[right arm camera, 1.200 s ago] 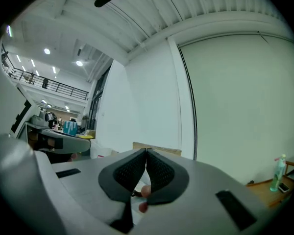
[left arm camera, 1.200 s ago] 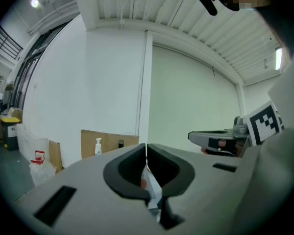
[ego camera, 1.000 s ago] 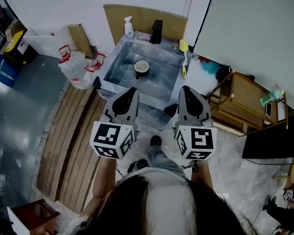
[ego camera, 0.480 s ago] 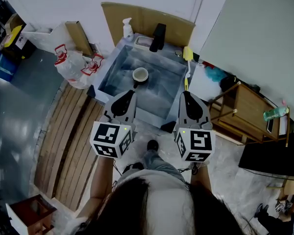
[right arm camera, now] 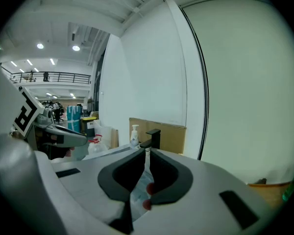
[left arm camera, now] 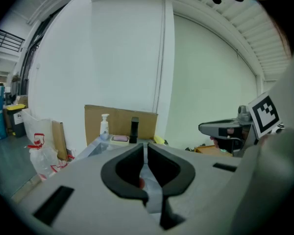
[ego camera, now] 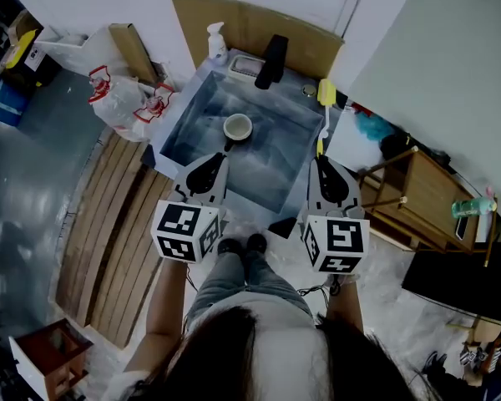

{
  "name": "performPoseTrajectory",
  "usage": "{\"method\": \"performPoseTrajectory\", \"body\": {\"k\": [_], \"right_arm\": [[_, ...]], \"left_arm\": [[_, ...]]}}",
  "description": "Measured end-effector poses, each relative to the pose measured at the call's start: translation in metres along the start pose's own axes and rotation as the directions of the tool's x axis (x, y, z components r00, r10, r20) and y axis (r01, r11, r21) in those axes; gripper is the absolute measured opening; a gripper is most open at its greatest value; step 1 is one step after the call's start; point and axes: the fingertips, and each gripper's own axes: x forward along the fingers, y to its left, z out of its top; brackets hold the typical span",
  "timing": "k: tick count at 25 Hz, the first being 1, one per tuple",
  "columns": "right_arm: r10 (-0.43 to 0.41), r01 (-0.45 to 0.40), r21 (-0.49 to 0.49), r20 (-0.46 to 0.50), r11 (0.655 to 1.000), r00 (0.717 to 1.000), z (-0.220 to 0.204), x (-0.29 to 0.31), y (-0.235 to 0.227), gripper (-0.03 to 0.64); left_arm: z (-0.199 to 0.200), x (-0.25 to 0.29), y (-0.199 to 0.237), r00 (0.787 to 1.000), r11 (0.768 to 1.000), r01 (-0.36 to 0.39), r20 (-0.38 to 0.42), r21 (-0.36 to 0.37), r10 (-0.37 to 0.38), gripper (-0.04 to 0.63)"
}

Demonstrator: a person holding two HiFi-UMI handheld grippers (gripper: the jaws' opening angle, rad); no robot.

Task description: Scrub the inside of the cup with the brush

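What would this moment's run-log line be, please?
stage: before pickup | left gripper: shut, empty | right gripper: shut, empty | cup: in sink, mouth up | brush: on sink's right rim, untouched

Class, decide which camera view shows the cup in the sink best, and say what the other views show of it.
The head view: it looks down into the sink, so the cup shows whole, mouth facing up. Both gripper views look level across the sink's rim; neither shows the cup.
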Motion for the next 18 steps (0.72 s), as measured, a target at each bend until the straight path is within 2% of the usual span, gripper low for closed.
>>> {"method": "performPoseTrajectory", "body": {"k": [9,12,18], "right_arm": [[0.001,-0.002,-0.008,-0.091,1.0,0.996,-0.024,0.036,-0.018,0.074],[-0.006,0.006,-0.006,-0.121,1.0,0.993,-0.033,0.049,-0.024,0.098],[-0.023,0.024,0.003,-0.18,1.0,0.983,-0.053,0.077,-0.036,0.104]], "left_arm": [[-0.035,0.038,0.027,0.994,1.0,-0.012,-0.109,-0.015,0.011,0.077],[-0.049,0.053,0.039,0.988,1.0,-0.017,-0.151,-0.019,0.014,0.088],[-0.08,0.085,0.058,0.969,0.999,-0.02,-0.245,-0.039,0.01,0.101]]}}
